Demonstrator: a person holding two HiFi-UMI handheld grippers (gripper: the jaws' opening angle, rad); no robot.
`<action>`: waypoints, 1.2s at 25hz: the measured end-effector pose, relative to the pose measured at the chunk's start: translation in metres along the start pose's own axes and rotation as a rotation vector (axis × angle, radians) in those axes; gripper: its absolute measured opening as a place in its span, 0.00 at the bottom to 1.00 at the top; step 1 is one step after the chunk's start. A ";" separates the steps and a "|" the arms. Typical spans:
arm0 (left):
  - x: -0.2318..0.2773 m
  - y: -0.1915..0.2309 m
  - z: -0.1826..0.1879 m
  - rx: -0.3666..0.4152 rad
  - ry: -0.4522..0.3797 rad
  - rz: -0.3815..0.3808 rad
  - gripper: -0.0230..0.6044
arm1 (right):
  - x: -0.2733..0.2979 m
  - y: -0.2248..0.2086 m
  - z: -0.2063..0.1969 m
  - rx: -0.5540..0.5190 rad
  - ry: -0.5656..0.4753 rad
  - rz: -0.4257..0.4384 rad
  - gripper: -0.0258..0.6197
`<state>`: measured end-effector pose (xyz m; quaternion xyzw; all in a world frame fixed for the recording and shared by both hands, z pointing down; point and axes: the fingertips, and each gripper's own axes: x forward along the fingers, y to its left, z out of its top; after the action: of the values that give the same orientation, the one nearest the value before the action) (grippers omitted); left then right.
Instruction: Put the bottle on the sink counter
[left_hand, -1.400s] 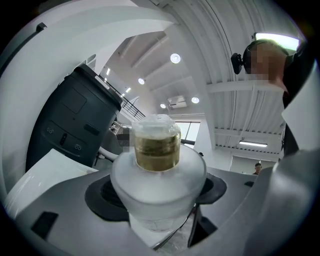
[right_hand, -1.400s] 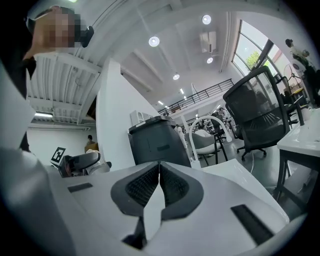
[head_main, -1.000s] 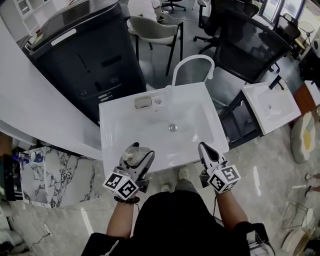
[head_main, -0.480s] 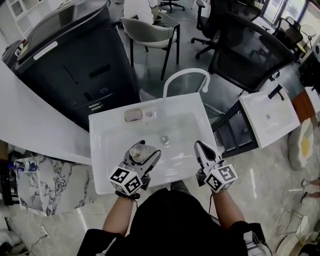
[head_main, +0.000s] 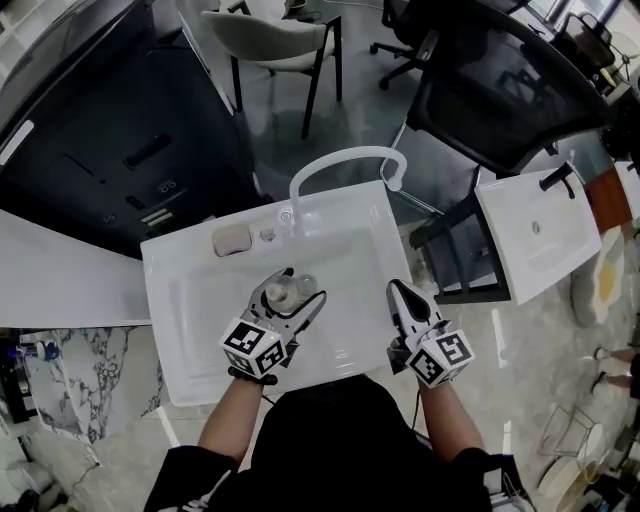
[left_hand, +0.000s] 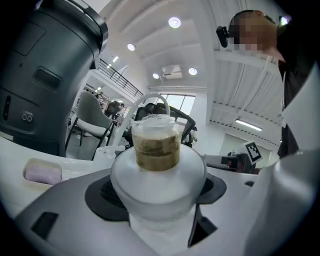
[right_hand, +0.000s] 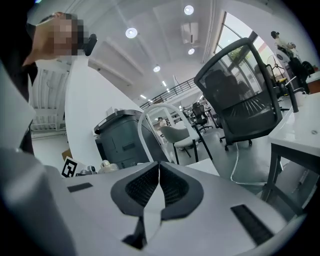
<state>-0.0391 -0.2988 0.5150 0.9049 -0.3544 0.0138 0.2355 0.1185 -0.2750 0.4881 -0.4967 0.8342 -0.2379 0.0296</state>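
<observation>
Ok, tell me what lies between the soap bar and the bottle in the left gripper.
Nothing: the head view shows only bare white sink between the soap bar and the bottle held in the left gripper.

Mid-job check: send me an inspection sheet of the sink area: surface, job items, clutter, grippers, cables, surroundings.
Surface: white sink, with its faucet at the back.
Job's things: bottle, held over the basin and not yet on the counter.
Clutter: soap on the back left of the counter.
Grippers: left gripper shut on the bottle; right gripper shut and empty, over the sink's right side.
Cables: nothing seen.
Surroundings: dark machine behind on the left, mesh chair behind on the right, second sink to the right.
</observation>
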 end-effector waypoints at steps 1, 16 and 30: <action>0.010 0.003 -0.004 -0.002 0.014 0.002 0.60 | 0.001 -0.007 -0.001 0.008 0.009 -0.008 0.09; 0.130 0.041 -0.021 0.033 0.096 0.045 0.60 | 0.028 -0.034 -0.033 -0.085 0.163 0.016 0.09; 0.184 0.076 -0.040 0.059 0.140 0.238 0.60 | 0.017 -0.065 -0.058 -0.054 0.263 -0.002 0.09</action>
<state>0.0547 -0.4464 0.6176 0.8598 -0.4413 0.1150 0.2297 0.1464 -0.2937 0.5702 -0.4626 0.8365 -0.2784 -0.0934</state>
